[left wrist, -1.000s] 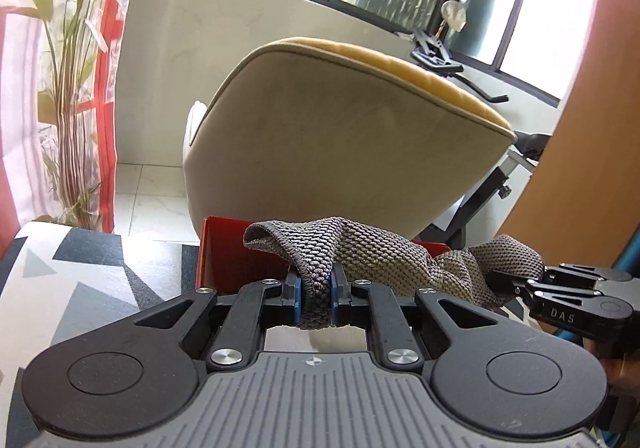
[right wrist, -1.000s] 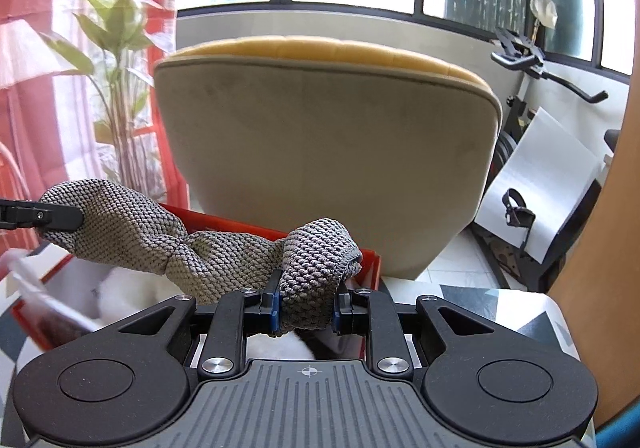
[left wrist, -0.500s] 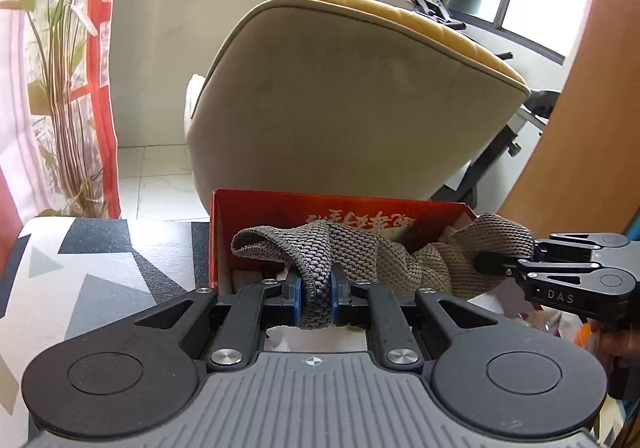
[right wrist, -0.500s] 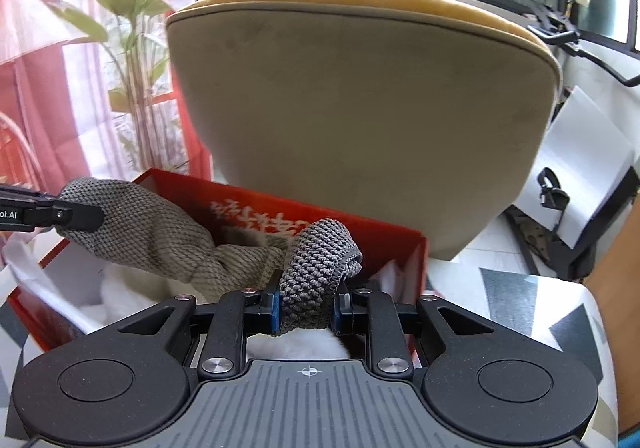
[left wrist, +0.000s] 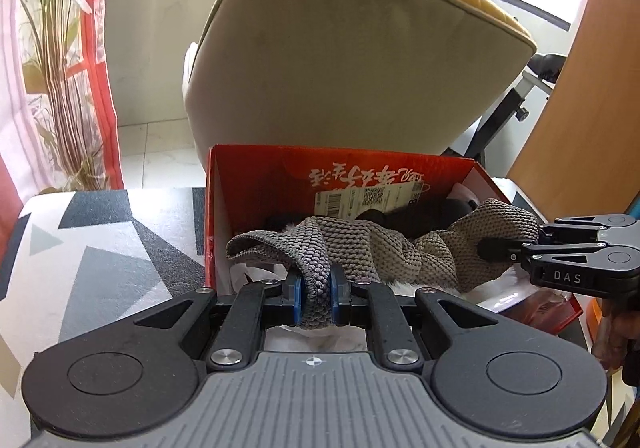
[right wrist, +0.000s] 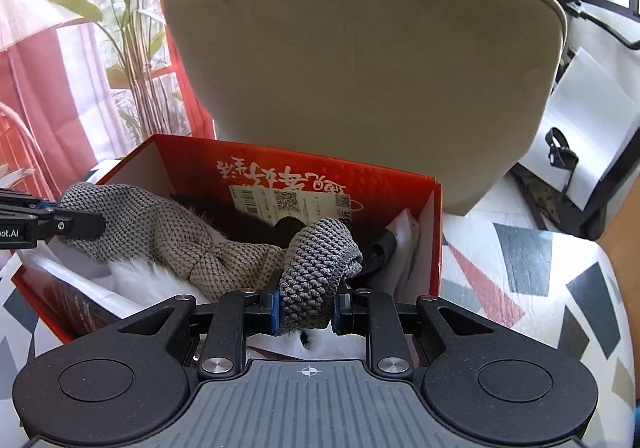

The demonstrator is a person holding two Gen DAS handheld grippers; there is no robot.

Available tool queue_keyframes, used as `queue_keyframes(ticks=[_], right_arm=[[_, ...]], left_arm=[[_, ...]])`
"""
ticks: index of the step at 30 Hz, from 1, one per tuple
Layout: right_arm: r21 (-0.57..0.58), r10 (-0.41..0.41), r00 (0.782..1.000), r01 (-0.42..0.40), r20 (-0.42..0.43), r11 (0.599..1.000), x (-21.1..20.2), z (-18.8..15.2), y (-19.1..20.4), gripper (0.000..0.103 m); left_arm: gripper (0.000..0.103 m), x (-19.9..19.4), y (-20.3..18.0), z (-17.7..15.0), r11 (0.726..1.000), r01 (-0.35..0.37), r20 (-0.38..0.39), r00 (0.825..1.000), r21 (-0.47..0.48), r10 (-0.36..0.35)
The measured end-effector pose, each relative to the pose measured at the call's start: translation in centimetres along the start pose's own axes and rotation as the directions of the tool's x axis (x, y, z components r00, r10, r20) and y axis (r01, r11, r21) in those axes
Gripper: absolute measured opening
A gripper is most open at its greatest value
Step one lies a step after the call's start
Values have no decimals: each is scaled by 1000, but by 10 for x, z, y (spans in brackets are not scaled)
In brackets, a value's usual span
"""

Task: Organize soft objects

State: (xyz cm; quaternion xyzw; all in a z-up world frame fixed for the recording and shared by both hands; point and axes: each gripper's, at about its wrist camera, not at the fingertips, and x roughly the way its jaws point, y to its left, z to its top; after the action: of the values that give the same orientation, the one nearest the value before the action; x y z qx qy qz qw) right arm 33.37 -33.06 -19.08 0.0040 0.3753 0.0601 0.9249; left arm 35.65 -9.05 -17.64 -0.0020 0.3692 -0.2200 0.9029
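Note:
A grey-brown knitted cloth [left wrist: 384, 248] hangs stretched between both grippers, low inside an open red cardboard box [left wrist: 256, 175]. My left gripper [left wrist: 316, 298] is shut on its left end. My right gripper [right wrist: 306, 308] is shut on its right end [right wrist: 316, 256]. In the left wrist view the right gripper [left wrist: 496, 250] comes in from the right; in the right wrist view the left gripper [right wrist: 84, 226] comes in from the left. The box [right wrist: 400, 183] holds white fluffy material [right wrist: 136, 276] and dark soft items [right wrist: 248, 226] under the cloth.
The box stands on a surface with a grey, black and red geometric pattern [left wrist: 104, 240]. A beige and yellow armchair [right wrist: 360, 59] stands just behind the box. A plant [right wrist: 128, 31] and red-white curtain are at left, an exercise bike [right wrist: 568, 155] and wooden panel at right.
Both grippers have tilted down and lowered the cloth from above the box rim into the box. Both stay shut on it. More of the box interior and its label now shows.

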Motion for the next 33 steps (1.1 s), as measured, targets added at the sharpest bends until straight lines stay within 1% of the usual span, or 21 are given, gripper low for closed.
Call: queue_keyframes(ticks=[5,8,9,10,11,12,13,14,15,17,18,19,20,21,22,23,24,25,26,30,33], right_arm=[[38,-8,1000,9,-16,999,5,-2,-5,21],[47,-23,1000,23,-16,999,4,-3,-6,24],[44,-29,999,29,-14,999,3,-3,-5,27],[41,-37,999,37,-9,998,2,-2,-5,29],[39,-42,999,42,-3,998,0,-2,-5,31],[37,-47,999,47,4,998,-2,-1,-4,33],[37,-52,999,51,16,998,-5,-1,-3,34],[41,-50,998,49,30,998,-9,-1,-3,38],[43,-46,998,44,44,998,-12,0,-4,50],[48,-58,996,55,73,997,-20,2,-3,64],[49,-64,995,60,81,997,-24,3,-3,67],[49,-70,994,66,83,997,-27,3,-3,68],[50,-75,993,71,86,996,-30,4,-2,71],[50,-77,993,72,93,996,-34,4,-2,76],[50,-80,991,75,104,996,-38,5,-1,80],[51,-83,990,77,116,996,-42,5,0,88],[52,-83,988,77,128,996,-47,5,1,95],[54,-84,987,77,138,996,-52,5,2,97],[55,-87,986,79,146,995,-55,5,3,103],[70,-80,982,69,169,995,-72,5,7,103],[92,-59,980,42,189,995,-85,4,10,103]], left_arm=[[15,7,0,-1,1000,-10,-17,1000,-2,10],[18,6,-1,0,1000,-19,-15,1000,-3,19],[18,5,-1,1,1000,-21,-10,1000,-5,21],[21,3,-1,1,1000,-23,-7,1000,-7,23],[26,2,-1,1,1000,-25,-6,1000,-9,25],[30,0,-1,2,1000,-25,-4,1000,-12,25],[39,-1,-2,3,1000,-26,0,1000,-14,26],[46,-4,-2,3,1000,-26,8,1000,-13,27],[48,-7,-3,3,1000,-27,15,1000,-10,27],[57,-12,-6,4,1000,-24,23,999,-1,24],[58,-15,-8,4,1000,-22,27,999,4,21],[62,-18,-10,4,1000,-23,31,999,10,23],[69,-20,-13,5,1000,-24,36,999,15,24],[73,-23,-14,5,1000,-25,42,999,18,24],[82,-26,-16,6,999,-27,51,998,19,26],[92,-30,-17,6,999,-30,62,998,20,29],[96,-34,-19,6,999,-35,75,997,22,34],[101,-38,-21,6,999,-41,85,996,25,39],[102,-42,-23,7,998,-47,93,995,29,44],[103,-54,-28,10,997,-70,102,992,27,67],[103,-68,-33,9,993,-118,132,985,29,113]])
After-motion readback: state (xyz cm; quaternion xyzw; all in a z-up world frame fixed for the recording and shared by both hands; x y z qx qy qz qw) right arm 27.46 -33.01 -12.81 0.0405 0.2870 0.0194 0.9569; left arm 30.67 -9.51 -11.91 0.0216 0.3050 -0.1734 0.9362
